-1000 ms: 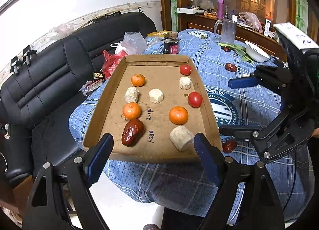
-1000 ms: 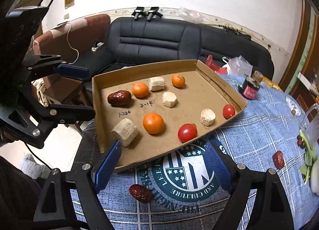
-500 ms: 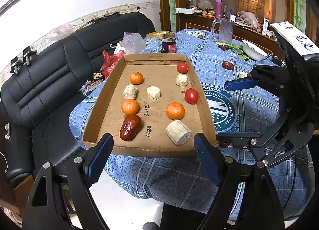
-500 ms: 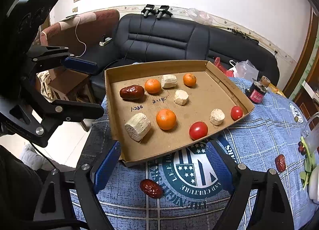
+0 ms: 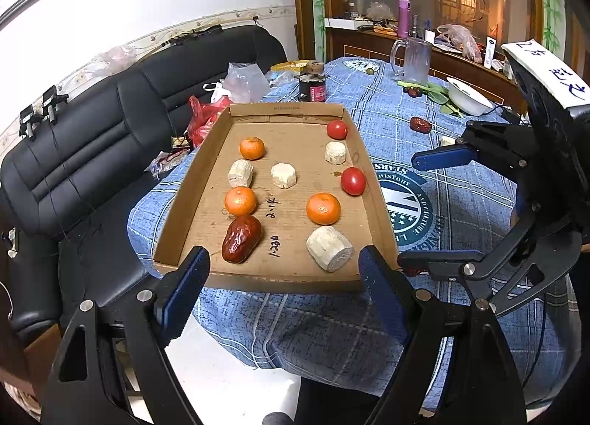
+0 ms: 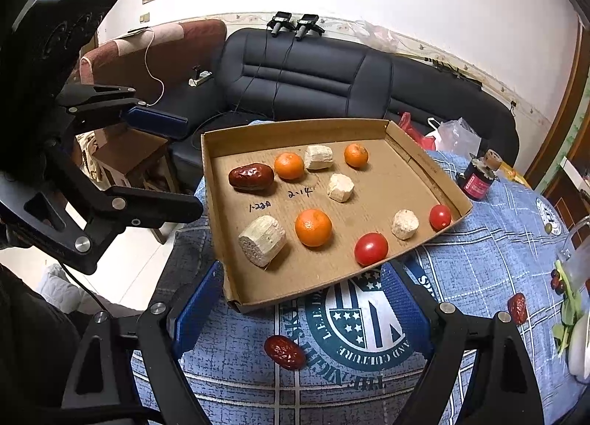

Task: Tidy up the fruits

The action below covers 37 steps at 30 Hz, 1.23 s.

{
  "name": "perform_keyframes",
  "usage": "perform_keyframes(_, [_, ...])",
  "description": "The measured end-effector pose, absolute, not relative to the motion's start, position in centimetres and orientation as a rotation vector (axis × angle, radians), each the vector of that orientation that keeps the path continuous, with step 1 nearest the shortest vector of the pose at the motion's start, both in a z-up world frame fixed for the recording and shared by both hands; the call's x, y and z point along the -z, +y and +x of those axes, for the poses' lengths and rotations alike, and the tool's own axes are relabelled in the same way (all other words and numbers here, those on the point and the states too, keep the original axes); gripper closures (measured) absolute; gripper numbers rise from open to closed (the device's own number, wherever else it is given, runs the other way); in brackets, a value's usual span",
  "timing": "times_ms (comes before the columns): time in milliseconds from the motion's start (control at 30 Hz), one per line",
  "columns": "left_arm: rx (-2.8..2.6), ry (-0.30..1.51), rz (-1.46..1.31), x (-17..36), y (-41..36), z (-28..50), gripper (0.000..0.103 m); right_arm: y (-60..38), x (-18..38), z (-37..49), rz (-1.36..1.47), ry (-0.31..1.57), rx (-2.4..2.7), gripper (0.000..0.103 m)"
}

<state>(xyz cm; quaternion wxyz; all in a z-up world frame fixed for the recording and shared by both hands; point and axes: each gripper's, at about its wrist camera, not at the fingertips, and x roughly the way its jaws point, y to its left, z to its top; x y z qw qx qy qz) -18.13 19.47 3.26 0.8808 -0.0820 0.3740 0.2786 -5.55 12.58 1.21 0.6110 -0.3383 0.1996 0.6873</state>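
A: Two grippers, both empty, jaws spread wide. Left gripper (image 5: 284, 288) hanging off the table edge, facing the near short wall of the cardboard tray (image 5: 258, 279). Right gripper (image 6: 302, 310) over the blue tablecloth (image 6: 479, 251), just outside the tray's long side.

B: Left to right in the right wrist view?

A: Date in tray (image 6: 251, 176), three oranges, four pale cut chunks, two tomatoes. Outside the tray: loose date (image 6: 284, 352) on the cloth, another date (image 6: 517, 308) far right near the greens.

B: Next target?

A: Probably the loose date. Sitting low between the right fingers, slightly left of centre, closer to the camera than the fingertips. Long axis tilted across the gap, roughly crosswise. Right gripper clearly nearer; left well apart.

B: Clearance?

A: Open cloth all round the loose date. Tray wall just beyond, table edge to the left. Free spot in the tray beside the first date.
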Motion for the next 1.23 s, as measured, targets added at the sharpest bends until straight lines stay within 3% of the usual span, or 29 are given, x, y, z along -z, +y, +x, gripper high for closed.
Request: perform_keyframes(1233, [-0.62,0.745,-0.19,-3.7,19.8,-18.7,0.02,13.0,-1.6,-6.6,-0.794,0.432,-1.59,0.015])
